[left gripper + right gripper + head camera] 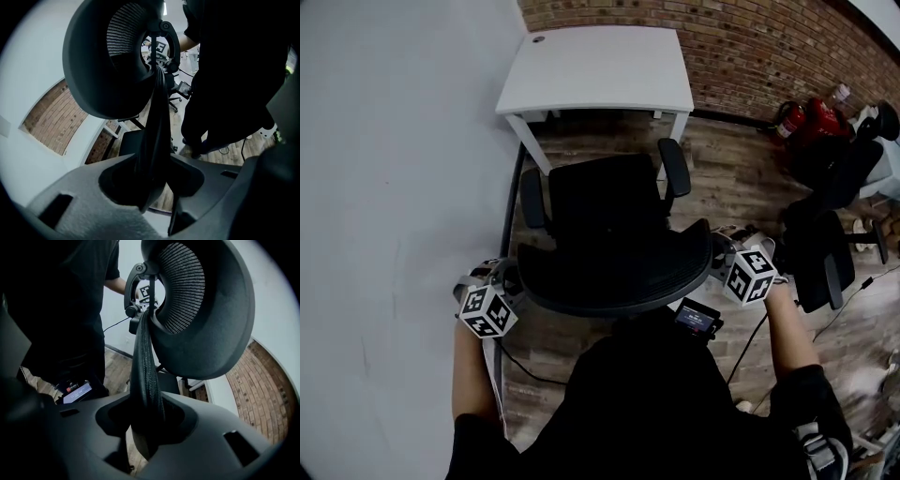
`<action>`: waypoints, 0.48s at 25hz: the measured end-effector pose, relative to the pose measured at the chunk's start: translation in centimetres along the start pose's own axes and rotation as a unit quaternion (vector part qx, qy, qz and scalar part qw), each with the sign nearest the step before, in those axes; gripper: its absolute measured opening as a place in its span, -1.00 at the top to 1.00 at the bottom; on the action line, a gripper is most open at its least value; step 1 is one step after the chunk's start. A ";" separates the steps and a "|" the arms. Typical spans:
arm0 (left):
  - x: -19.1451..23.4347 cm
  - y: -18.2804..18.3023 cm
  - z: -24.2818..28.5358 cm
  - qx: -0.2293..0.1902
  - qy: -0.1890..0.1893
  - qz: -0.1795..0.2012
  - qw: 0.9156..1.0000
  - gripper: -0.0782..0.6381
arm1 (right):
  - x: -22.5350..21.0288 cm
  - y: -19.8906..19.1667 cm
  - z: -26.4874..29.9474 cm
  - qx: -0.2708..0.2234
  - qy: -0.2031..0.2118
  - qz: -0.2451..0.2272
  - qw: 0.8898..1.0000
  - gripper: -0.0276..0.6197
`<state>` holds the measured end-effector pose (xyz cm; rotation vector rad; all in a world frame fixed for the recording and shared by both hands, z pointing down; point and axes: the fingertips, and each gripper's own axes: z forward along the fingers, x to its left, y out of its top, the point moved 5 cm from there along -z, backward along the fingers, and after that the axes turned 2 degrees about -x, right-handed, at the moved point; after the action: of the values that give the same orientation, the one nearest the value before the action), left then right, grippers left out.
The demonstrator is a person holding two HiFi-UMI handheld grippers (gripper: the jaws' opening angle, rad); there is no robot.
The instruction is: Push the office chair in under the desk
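Observation:
The black office chair (605,211) faces the white desk (595,70), its seat just short of the desk's front edge. Its curved mesh backrest (614,272) is closest to me. My left gripper (514,281) is shut on the backrest's left edge, and my right gripper (720,255) is shut on its right edge. In the left gripper view the backrest rim (152,140) runs down between the jaws of the left gripper (152,180), with the headrest (108,61) above. The right gripper view shows the rim (143,376) clamped in the right gripper (146,425).
A white wall (394,187) runs close along the chair's left, with a dark cable (512,202) at its foot. A brick wall (750,47) stands behind the desk. At the right are red fire extinguishers (811,117) and another black chair (820,248). The floor is wood planks.

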<state>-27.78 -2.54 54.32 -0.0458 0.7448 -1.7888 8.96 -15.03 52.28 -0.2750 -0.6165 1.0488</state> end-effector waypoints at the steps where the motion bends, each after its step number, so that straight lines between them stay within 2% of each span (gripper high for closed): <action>1: 0.6 -0.3 0.0 -0.001 -0.006 0.002 1.000 0.34 | -0.5 0.2 0.0 -0.001 0.000 0.001 1.000 0.53; 12: 5.6 -0.9 2.4 0.004 -0.017 0.015 1.000 0.37 | -4.1 -0.8 1.0 -0.010 -0.014 0.006 1.000 0.56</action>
<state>-29.66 -8.38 54.86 -0.0595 0.7111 -1.7578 7.52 -19.05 52.10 -0.2812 -0.6515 1.0602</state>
